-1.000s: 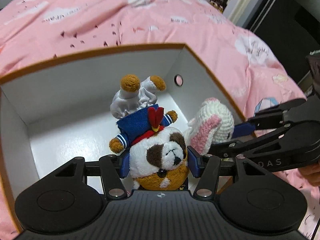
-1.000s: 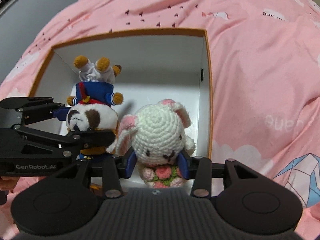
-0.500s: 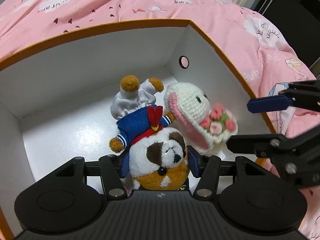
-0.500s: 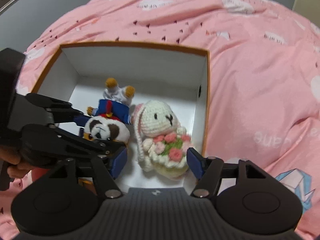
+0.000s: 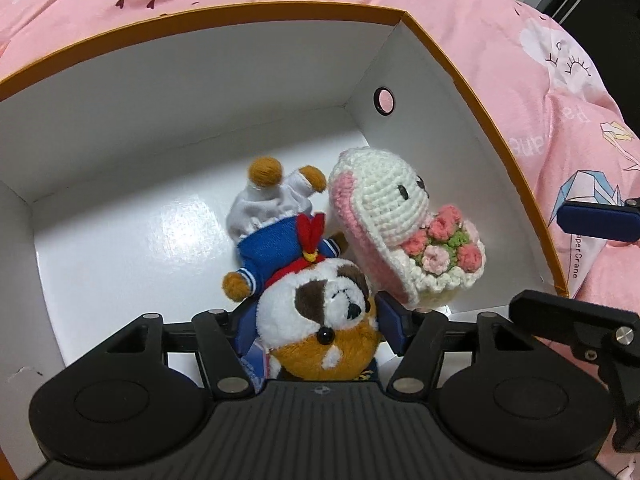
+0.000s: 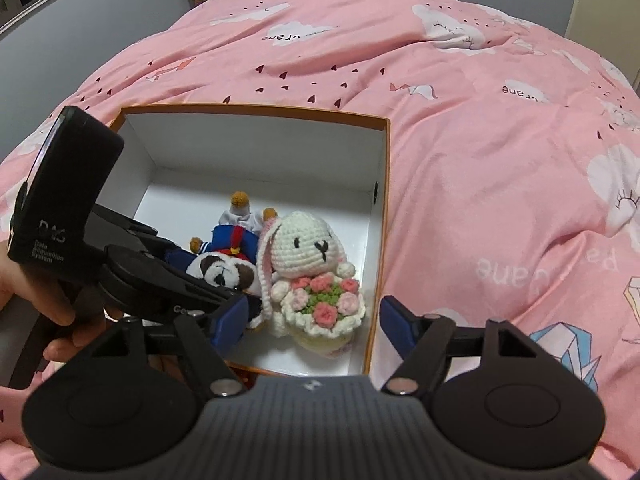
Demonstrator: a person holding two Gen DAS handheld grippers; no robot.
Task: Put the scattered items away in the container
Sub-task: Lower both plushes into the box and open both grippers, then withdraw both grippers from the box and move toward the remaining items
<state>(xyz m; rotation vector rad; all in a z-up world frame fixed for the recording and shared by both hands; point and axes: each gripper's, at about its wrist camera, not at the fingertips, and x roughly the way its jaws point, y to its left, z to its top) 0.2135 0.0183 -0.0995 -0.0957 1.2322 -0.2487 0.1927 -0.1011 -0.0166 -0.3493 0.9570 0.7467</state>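
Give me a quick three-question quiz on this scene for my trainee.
1. True or false: the white crocheted rabbit with a pink bouquet is inside the orange-rimmed white cardboard box.
2. The brown-and-white plush dog wears a jacket that is: A red, B blue, C green.
3. Fill in: the box sits on a ___ cloud-print bedspread.
Key: 1 true; 2 B; 3 pink.
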